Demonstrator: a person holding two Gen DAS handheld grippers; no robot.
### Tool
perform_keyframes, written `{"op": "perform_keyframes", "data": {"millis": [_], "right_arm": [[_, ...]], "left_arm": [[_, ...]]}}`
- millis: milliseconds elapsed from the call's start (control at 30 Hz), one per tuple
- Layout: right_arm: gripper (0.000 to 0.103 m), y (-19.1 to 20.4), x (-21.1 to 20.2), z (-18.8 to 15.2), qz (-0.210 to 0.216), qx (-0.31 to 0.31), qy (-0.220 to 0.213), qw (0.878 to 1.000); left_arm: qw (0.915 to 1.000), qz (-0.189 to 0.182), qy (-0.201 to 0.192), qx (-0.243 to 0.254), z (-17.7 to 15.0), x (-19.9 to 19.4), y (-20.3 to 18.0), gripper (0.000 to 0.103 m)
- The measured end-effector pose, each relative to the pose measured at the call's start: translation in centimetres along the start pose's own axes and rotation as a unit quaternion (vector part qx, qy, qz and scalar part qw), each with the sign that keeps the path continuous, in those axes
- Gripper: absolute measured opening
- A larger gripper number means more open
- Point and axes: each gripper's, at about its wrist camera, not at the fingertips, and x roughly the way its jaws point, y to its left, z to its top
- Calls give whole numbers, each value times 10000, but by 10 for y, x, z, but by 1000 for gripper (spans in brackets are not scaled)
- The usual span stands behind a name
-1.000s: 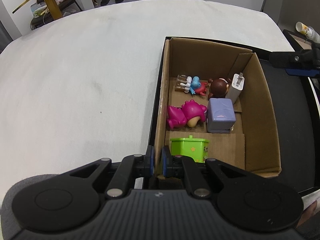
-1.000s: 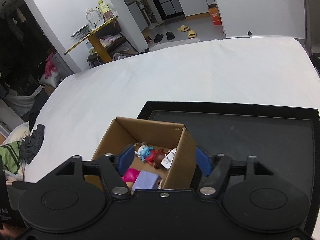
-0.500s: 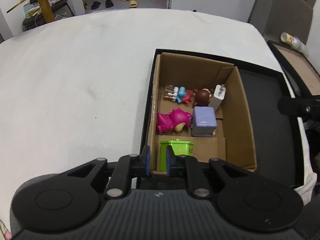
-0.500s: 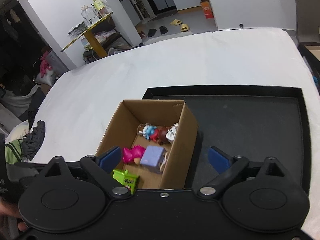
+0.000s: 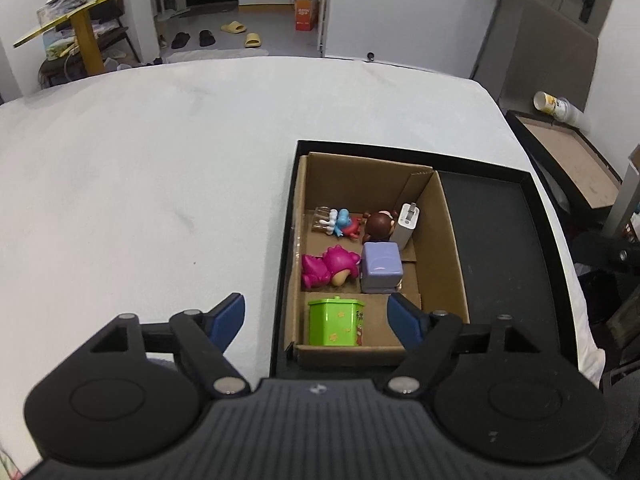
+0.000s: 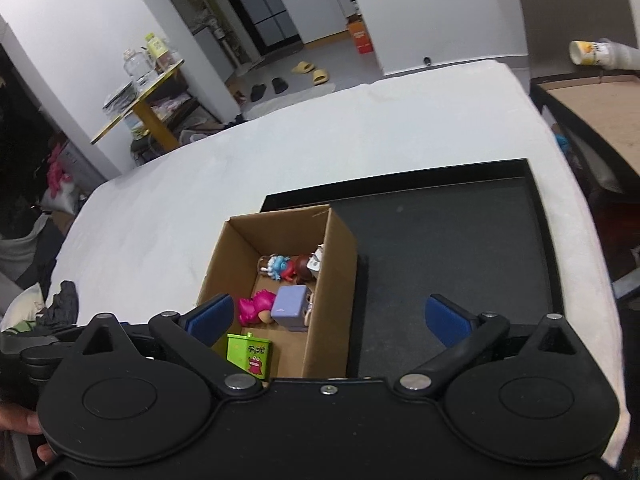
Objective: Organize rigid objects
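Left gripper [image 5: 316, 318] raised over cardboard box [image 5: 448, 248], jaws spread (seemingly empty)

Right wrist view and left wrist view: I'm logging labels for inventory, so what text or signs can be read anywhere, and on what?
Green square tin in the cardboard box: black characters above a red monster picture, too blurred to quote.
Same tin, left wrist view: yellow stars and a side picture, no legible words.
Orange carton on the far floor: print too small to read.
Yellow-and-white cup: print unreadable.

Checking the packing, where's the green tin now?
The green square tin stands upright in the cardboard box's near-left corner, just before the pink dinosaur toy.
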Motion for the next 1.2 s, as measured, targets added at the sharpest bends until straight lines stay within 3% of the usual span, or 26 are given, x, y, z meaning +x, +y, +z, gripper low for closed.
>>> {"op": "perform_keyframes", "data": {"millis": [167,333,433,500,600,1200], "right_arm": [[103,4,-10,-6,-153,13,-48,9999],[103,6,-24,-13,-204,24,-175,9996],[103,7,-30,-16,-209,78,-189,9996],[103,11,-33,-19,-288,16,-176,9994],[103,16,-38,-23,-445,-55,-190,9988],[103,43,-83,-35,-423,-140,-493,9978]], "left_arm": [[9998,35,-148,86,-3,-14,5,92],[9998,27,-207,23,-7,-29,9,94],[9996,32,-284,67,-10,-38,9,101],[9995,-107,-306,53,-11,-43,10,102],[9993,-31,-371,90,-14,-50,9,102],[9971,-254,-718,69,-25,-100,17,102]]}}
